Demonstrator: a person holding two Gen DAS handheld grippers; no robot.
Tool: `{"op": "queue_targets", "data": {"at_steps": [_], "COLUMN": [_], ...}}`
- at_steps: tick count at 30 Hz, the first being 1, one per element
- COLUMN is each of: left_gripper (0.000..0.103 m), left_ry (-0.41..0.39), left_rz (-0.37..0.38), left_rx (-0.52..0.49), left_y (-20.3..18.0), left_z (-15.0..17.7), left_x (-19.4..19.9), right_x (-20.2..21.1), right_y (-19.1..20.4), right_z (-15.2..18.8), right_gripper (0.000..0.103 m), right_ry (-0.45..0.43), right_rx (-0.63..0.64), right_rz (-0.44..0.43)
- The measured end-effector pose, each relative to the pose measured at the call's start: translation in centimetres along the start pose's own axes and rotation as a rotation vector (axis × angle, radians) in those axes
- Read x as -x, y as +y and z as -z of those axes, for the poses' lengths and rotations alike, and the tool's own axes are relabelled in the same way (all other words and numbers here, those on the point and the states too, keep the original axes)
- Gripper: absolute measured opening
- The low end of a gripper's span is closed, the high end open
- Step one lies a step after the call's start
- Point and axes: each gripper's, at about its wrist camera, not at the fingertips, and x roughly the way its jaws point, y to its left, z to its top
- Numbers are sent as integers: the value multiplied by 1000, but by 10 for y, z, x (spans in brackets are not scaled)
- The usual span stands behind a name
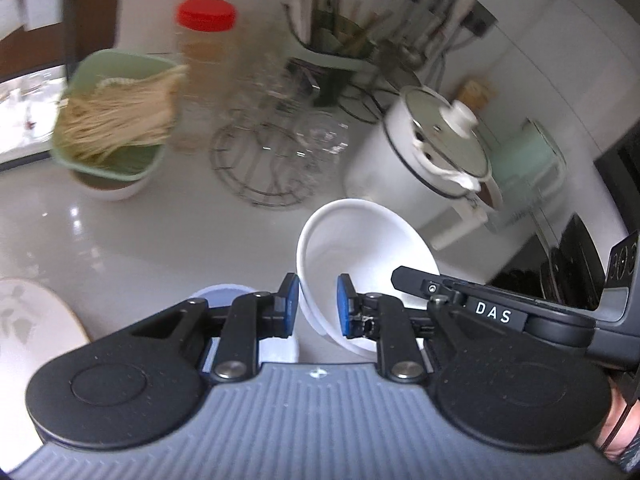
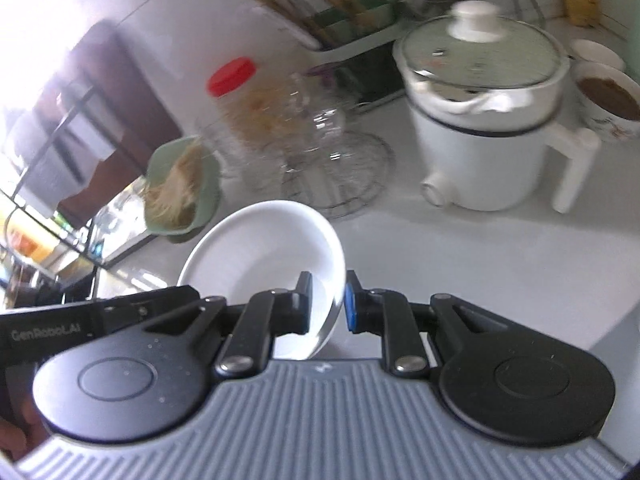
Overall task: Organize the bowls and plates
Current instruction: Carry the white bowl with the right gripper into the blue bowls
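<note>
While both views are smeared by motion, the grips read clearly. The left gripper (image 1: pixel 317 306) has its jaws clenched on the rim of a white bowl (image 1: pixel 366 254); the bowl hangs tilted above the white surface (image 1: pixel 120 236), its mouth turned toward 10 o'clock in the left wrist view. The other gripper's black arm crosses in at 3 o'clock and reaches the far edge of the same bowl.

In the right wrist view the right gripper (image 2: pixel 329 302) has its jaws clenched on the bowl's (image 2: pixel 256 248) rim at its 4 o'clock edge, with the bowl spreading away toward 10 o'clock.

Left wrist view, around the bowl:
- green basket (image 1: pixel 116 116) with pale noodles at 10 o'clock, set on a white bowl
- red-capped jar (image 1: pixel 206 60) at 11 o'clock, just beside the basket
- wire rack (image 1: pixel 272 160) with clear glasses at 12 o'clock
- white electric pot (image 1: pixel 424 148) with a glass lid at 1 o'clock, near the bowl
- utensil holder (image 1: pixel 332 40) behind the rack
- patterned plate (image 1: pixel 28 316) at 9 o'clock by the frame edge
- pale blue round thing (image 1: pixel 224 294) under the left finger; cannot tell what it is

Right wrist view: a cup (image 2: pixel 608 100) with dark contents sits beside the pot's handle at 2 o'clock.
</note>
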Motion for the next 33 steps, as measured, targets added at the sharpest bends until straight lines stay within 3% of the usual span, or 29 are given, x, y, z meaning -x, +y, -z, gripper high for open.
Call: {"op": "queue_targets", "data": {"at_steps": [6, 11, 13, 24, 25, 28, 33], "left_gripper": [22, 22, 22, 22, 24, 43, 43], "left_ry": [-15, 22, 37, 62, 64, 62, 46], "left_rz": [-65, -142, -141, -216, -213, -224, -207], "left_rx": [84, 123, 139, 151, 154, 173, 205], "left_y": [36, 60, 68, 80, 80, 82, 89], "left_z": [16, 38, 47, 70, 71, 72, 77], "left_x": [8, -2, -7, -32, -32, -33, -39], "right_x": [-32, -56, -65, -79, -78, -78, -83], "right_y": [25, 42, 46, 41, 40, 32, 22], "right_z": [11, 29, 35, 47, 47, 46, 45], "right_gripper": [20, 20, 20, 21, 24, 37, 40], "right_ry": [78, 139, 160, 199, 202, 197, 206], "right_rx": [75, 162, 191, 213, 208, 180, 140], "right_rz": [-34, -41, -17, -36, -36, -36, -45]}}
